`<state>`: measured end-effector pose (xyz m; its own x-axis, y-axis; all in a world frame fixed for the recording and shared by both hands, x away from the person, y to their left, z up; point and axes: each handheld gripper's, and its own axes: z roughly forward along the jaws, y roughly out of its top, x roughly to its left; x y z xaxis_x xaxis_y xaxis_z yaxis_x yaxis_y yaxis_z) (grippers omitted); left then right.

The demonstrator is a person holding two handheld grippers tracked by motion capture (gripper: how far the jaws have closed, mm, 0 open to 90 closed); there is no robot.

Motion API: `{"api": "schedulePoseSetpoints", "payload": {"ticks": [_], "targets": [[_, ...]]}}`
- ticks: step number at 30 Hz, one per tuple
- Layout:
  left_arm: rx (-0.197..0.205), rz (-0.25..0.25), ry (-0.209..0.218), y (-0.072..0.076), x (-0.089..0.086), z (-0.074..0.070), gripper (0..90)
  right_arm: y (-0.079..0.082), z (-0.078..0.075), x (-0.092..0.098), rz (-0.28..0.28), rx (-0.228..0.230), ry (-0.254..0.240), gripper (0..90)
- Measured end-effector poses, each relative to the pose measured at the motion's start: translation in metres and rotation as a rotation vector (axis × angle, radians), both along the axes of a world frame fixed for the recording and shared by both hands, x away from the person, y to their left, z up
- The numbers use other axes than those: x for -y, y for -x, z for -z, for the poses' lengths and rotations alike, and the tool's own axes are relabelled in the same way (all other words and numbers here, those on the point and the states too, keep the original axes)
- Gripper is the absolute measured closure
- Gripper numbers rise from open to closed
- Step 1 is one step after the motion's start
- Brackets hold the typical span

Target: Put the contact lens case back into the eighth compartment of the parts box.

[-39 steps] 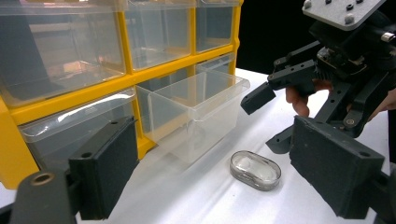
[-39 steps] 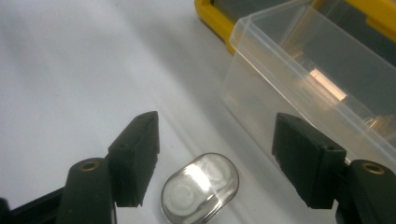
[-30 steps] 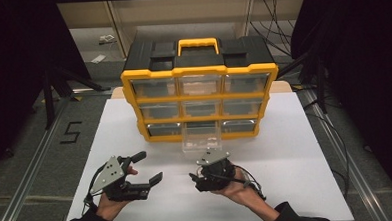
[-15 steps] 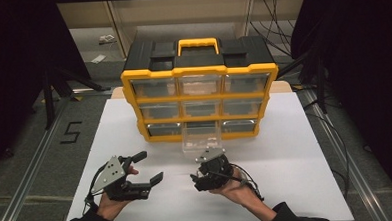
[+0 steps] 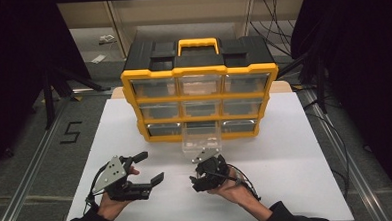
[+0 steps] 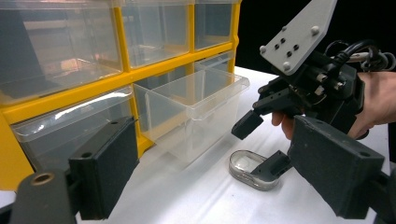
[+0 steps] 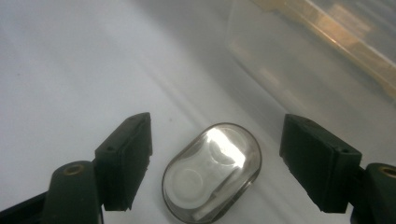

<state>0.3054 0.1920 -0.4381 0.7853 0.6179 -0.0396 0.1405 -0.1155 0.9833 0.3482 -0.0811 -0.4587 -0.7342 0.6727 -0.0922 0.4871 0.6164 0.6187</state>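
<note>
Clear plastic is what I am after: a small oval case (image 7: 212,171) lying flat on the white table (image 5: 296,151), just in front of the pulled-out drawer (image 5: 201,138) at the bottom middle of the yellow organizer (image 5: 199,73). My right gripper (image 7: 215,154) is lowered over it with the jaws apart, one on each side of the case and neither touching it as far as I can tell; in the left gripper view the lower jaw looks very close to the case's rim (image 6: 254,169). My left gripper (image 5: 145,168) waits at the near left of the table, well apart from the case, its jaws wide open on nothing.

I judge the step in hand to be the pick-up: the reach looks finished and the grasp is not yet made. The next move calls for settling the jaws a little lower so the pads meet the case's curved sides squarely, then closing gently. The shell looks smooth and rounded, so it could squirt out sideways if pinched high or off-centre. After that, the open drawer just beyond looks like the likely place for it, with a short lift over its front wall.
</note>
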Motion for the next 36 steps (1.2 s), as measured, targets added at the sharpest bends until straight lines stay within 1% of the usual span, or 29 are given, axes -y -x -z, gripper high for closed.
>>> {"api": "schedulePoseSetpoints", "payload": {"ticks": [1, 6, 11, 14, 18, 19, 20, 22, 26, 30, 31, 33, 36], "targets": [[0.000, -0.001, -0.001, 0.000, 0.000, 0.000, 15.3, 0.000, 0.001, -0.001, 0.003, -0.007, -0.003, 26.2], [-0.002, 0.000, -0.003, 0.000, 0.000, 0.000, 15.3, -0.002, 0.006, -0.002, -0.005, -0.009, 0.029, 26.1], [-0.004, 0.001, -0.003, 0.000, 0.001, 0.001, 15.3, -0.006, 0.011, -0.003, 0.003, -0.024, 0.043, 26.2], [-0.003, 0.004, -0.004, 0.000, 0.001, 0.001, 15.3, -0.008, 0.013, -0.004, 0.009, -0.044, 0.052, 26.7], [-0.001, 0.008, -0.004, 0.001, 0.001, 0.001, 15.4, -0.008, 0.018, -0.006, 0.001, -0.059, 0.075, 29.2], [-0.001, 0.008, -0.003, 0.001, 0.002, 0.001, 15.4, -0.008, 0.018, -0.006, 0.004, -0.074, 0.076, 30.0], [-0.001, 0.008, -0.003, 0.001, 0.001, 0.001, 15.4, -0.009, 0.019, -0.006, 0.003, -0.075, 0.079, 30.7], [-0.001, 0.008, -0.003, 0.001, 0.001, 0.001, 15.4, -0.009, 0.019, -0.005, 0.006, -0.093, 0.071, 32.8], [-0.001, 0.007, -0.003, 0.001, 0.001, 0.001, 15.4, -0.010, 0.019, -0.004, 0.007, -0.110, 0.066, 34.3], [-0.003, 0.007, -0.002, 0.001, 0.002, 0.001, 15.4, -0.009, 0.019, -0.005, -0.001, -0.111, 0.063, 38.0], [-0.003, 0.007, -0.002, 0.001, 0.002, 0.001, 15.4, -0.009, 0.019, -0.005, -0.007, -0.107, 0.064, 39.7], [-0.002, 0.007, -0.003, 0.001, 0.002, 0.001, 15.4, -0.008, 0.018, -0.005, -0.014, -0.117, 0.058, 44.3], [-0.001, 0.006, -0.003, 0.001, 0.001, 0.001, 15.4, -0.006, 0.018, -0.005, -0.023, -0.117, 0.057, 47.6]]}}
